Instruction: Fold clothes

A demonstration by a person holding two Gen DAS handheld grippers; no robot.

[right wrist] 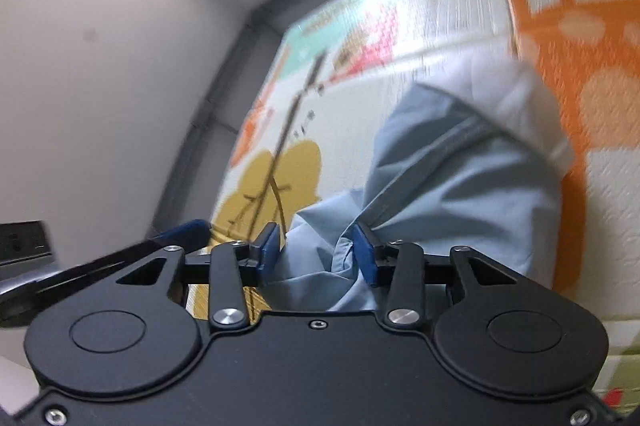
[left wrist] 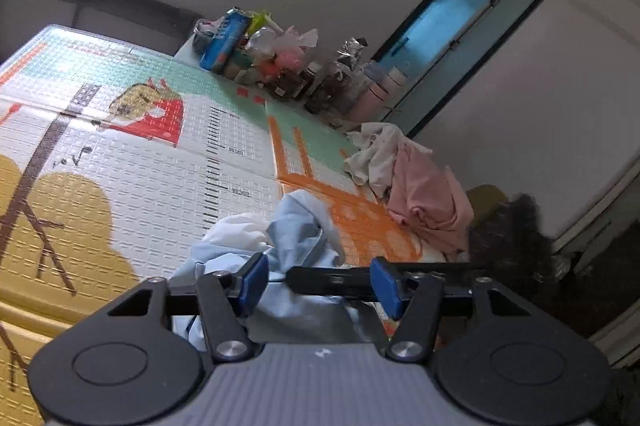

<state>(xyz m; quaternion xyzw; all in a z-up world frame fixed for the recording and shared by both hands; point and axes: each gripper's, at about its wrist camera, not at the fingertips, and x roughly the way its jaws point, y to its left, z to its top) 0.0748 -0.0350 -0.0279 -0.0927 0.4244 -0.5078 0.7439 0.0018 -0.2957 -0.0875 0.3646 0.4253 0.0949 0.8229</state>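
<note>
A crumpled light blue garment [left wrist: 296,226] with a white lining lies on the patterned play mat [left wrist: 160,165]. My left gripper [left wrist: 320,282] hovers just above its near edge, jaws wide apart, nothing pinched between the blue pads [left wrist: 254,276]. In the right wrist view the same garment [right wrist: 460,185] runs up from the mat [right wrist: 440,25] into my right gripper [right wrist: 318,252]. A bunched fold fills the narrow gap between that gripper's pads, and it is shut on the fold. The picture is blurred.
A pink garment [left wrist: 428,193] and a cream one [left wrist: 376,153] are heaped at the mat's far right edge. Bottles, cans and bags [left wrist: 260,53] crowd the back edge. A blue door [left wrist: 452,33] is behind, and a dark fuzzy shape [left wrist: 516,226] sits at right.
</note>
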